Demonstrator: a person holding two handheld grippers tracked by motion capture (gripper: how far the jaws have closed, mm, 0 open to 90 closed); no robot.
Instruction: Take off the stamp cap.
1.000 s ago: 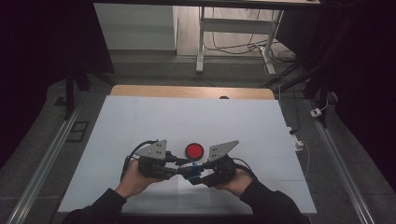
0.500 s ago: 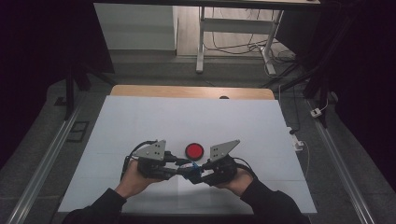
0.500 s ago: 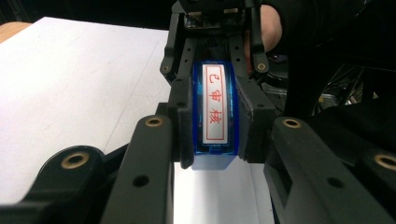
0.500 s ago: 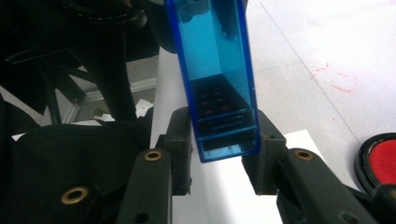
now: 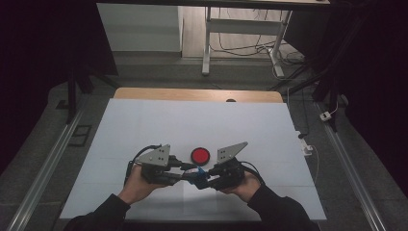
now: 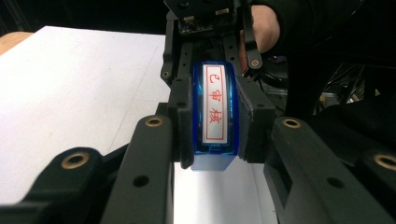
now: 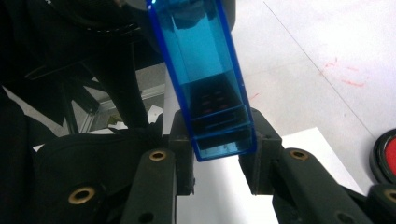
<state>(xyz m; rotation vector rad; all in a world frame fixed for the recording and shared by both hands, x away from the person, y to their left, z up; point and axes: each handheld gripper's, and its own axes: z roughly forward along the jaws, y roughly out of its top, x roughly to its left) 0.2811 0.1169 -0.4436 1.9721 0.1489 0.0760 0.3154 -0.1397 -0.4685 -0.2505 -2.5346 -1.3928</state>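
A small blue see-through stamp (image 5: 197, 174) is held just above the white mat between my two grippers, which face each other. In the left gripper view its white label with red characters (image 6: 215, 107) faces up, and my left gripper (image 6: 215, 144) is shut on its near end. The right gripper (image 7: 217, 156) has just been closing its jaws, and they now press on the other end of the stamp (image 7: 201, 70). In the high view the left gripper (image 5: 184, 174) and the right gripper (image 5: 206, 177) meet near the table's front.
A round red disc with a black rim (image 5: 200, 155) lies on the white mat (image 5: 192, 120) just behind the grippers. The mat's far side meets a wooden table edge (image 5: 192, 94). Metal rails (image 5: 43, 168) run along both sides.
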